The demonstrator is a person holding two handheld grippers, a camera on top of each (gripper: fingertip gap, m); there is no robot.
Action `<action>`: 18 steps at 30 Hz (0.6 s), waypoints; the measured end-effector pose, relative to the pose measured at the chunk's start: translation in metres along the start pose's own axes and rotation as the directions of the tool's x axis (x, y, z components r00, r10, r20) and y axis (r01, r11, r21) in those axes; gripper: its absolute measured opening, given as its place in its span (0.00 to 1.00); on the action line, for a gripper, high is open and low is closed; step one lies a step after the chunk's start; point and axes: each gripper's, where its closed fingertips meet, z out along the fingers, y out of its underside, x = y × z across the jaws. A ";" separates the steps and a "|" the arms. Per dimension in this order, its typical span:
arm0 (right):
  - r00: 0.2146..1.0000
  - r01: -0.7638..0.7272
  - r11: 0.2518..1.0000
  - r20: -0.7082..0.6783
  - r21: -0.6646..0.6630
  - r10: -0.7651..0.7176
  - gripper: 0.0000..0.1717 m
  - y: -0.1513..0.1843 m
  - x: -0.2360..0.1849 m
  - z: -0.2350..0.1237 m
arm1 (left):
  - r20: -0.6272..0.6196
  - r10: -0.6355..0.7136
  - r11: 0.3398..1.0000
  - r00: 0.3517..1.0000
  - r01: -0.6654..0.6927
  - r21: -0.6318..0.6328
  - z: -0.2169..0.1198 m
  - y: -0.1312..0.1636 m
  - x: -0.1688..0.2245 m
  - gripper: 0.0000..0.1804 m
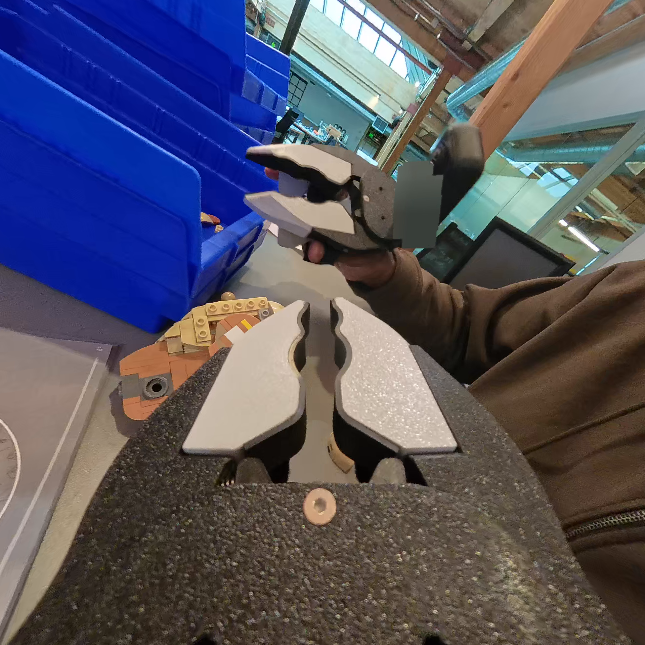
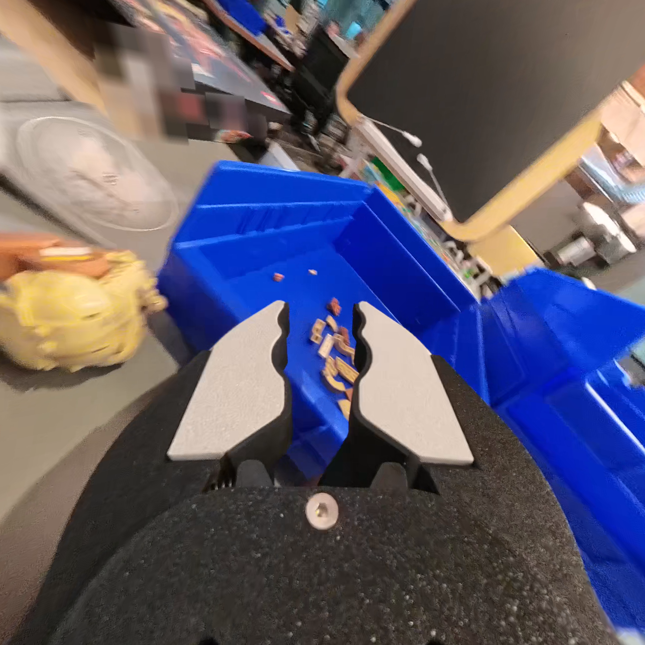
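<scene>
Bricks [image 2: 335, 349], tan and brown, lie loose in the blue bin [image 2: 265, 223] at frame centre, under the spread, empty right claw [image 2: 321, 307], where a careless dip could scatter them.

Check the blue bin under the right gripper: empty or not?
Not empty. Small tan and brown bricks lie scattered on the blue bin floor.

Glossy blue plastic bins [image 1: 104, 146], upper left. Smooth tan and brown plastic brick model [image 1: 195, 342], studded top. Rough speckled black gripper body [image 1: 314, 558], matt grey fingers [image 1: 258, 377]. Brown cloth sleeve [image 1: 523, 331].
</scene>
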 end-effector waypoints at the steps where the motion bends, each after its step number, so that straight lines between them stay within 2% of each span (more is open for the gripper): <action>1: 0.997 0.047 0.998 0.061 0.034 -0.049 0.20 -0.004 -0.013 -0.004 | 0.004 0.010 1.000 1.000 -0.010 -0.003 -0.001 0.000 -0.001 0.06; 3: 0.947 0.139 0.977 0.266 0.160 -0.178 0.16 -0.016 -0.056 -0.021 | 0.011 0.027 1.000 1.000 -0.027 -0.008 -0.002 -0.001 -0.002 0.06; 5: 0.810 0.189 0.945 0.501 0.266 -0.303 0.12 -0.016 -0.109 -0.050 | 0.019 0.049 0.999 0.999 -0.049 -0.018 -0.003 -0.001 -0.004 0.06; 8: 0.625 0.174 0.951 0.718 0.255 -0.307 0.14 -0.006 -0.161 -0.079 | 0.028 0.091 0.995 0.995 -0.090 -0.040 -0.003 0.001 -0.004 0.06; 10: 0.567 0.186 0.949 0.761 0.254 -0.315 0.18 -0.004 -0.178 -0.087 | 0.023 0.116 0.992 0.993 -0.114 -0.059 -0.002 0.004 -0.002 0.06; 14: 0.504 0.129 0.963 0.821 0.236 -0.269 0.22 -0.010 -0.196 -0.097 | 0.026 0.175 0.979 0.984 -0.172 -0.107 0.002 0.012 0.000 0.06; 18: 0.511 0.168 0.955 0.806 0.246 -0.297 0.25 -0.013 -0.204 -0.098 | 0.030 0.216 0.968 0.976 -0.210 -0.135 0.003 0.016 0.001 0.06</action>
